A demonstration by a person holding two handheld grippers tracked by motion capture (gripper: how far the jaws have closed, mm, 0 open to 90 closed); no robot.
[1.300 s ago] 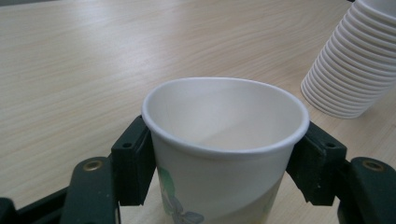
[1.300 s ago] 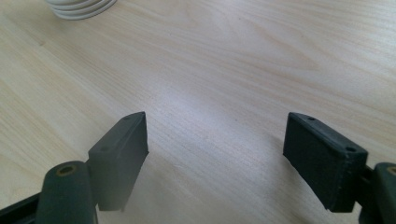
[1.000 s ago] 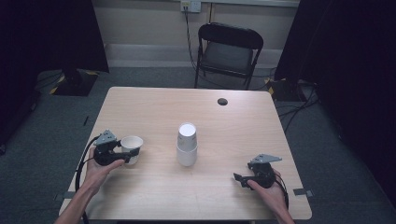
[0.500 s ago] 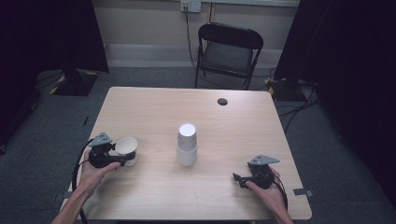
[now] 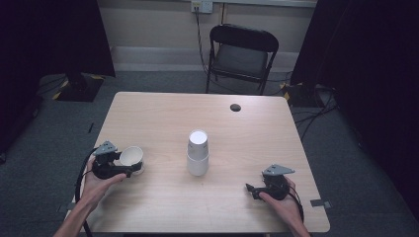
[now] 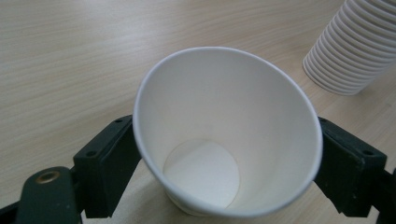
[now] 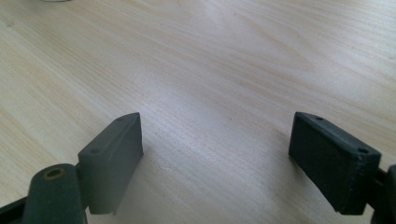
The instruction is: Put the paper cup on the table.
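Left gripper view has the paper cup [image 6: 224, 140] sitting between our left tool's [image 5: 129, 167] jaws, which have just been opening, released now. Cup stands upright near the surface's [image 5: 163, 207] left edge, mouth up, axis vertical. We'd back straight off without clipping its rim. Right tool [image 5: 249, 188] gapes empty.

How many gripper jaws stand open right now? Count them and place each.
2. The left gripper stands open around a single paper cup, its jaws having just been opening; the right gripper stands open over bare table.
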